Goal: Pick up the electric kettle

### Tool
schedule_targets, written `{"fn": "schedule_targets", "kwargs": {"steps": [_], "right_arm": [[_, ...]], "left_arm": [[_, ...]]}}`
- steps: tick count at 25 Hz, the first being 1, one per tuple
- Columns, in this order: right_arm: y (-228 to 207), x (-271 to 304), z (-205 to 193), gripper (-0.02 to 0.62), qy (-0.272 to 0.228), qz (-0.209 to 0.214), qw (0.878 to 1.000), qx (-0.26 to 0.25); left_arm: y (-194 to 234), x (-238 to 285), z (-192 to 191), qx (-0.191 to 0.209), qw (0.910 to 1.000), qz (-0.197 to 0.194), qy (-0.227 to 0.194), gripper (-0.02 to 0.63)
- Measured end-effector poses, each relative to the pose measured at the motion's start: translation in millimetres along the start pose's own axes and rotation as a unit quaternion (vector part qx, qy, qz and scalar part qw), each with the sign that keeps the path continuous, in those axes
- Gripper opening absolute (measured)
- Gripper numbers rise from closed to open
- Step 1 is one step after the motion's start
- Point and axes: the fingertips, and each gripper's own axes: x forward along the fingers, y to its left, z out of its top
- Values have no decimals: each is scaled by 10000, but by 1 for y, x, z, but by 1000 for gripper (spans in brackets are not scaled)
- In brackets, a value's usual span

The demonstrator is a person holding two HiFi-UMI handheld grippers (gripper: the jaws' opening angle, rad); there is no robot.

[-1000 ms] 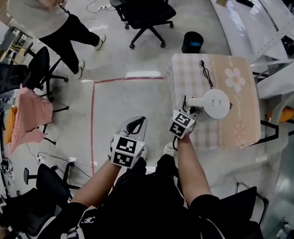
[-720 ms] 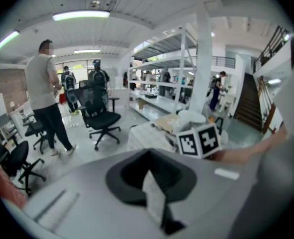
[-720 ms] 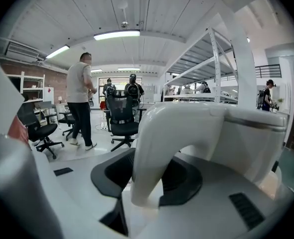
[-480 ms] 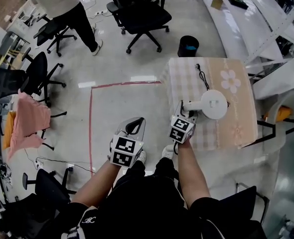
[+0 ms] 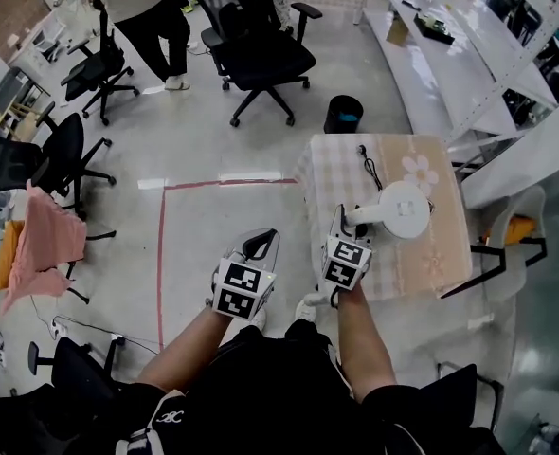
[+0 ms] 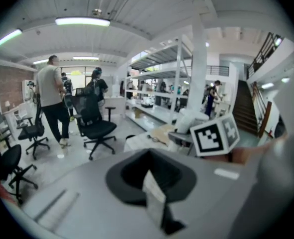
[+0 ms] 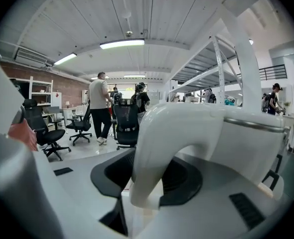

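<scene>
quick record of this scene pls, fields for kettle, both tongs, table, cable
table: checked cloth with flower print
electric kettle: white, handle pointing left in the head view
right tongs: shut on the kettle handle
left tongs: hold nothing, over the floor
cable: black, on the table beyond the kettle

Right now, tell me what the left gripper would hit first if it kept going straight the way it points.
Probably the floor, since the left gripper tilts downward; the black office chair lies further along that line.
</scene>
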Motion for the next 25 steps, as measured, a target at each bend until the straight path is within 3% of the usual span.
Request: {"fn": "schedule_targets", "kwargs": {"steps": [14,25], "right_arm": [[15,-89,95,135,-376,474,9977,-305],[12,-126,107,135,-420,445,9977,-291]], "left_arm": [[-25,-5,63,222,9959,-379,-794,1],[-57,-4,74,304,9922,-783,-918,0]]}}
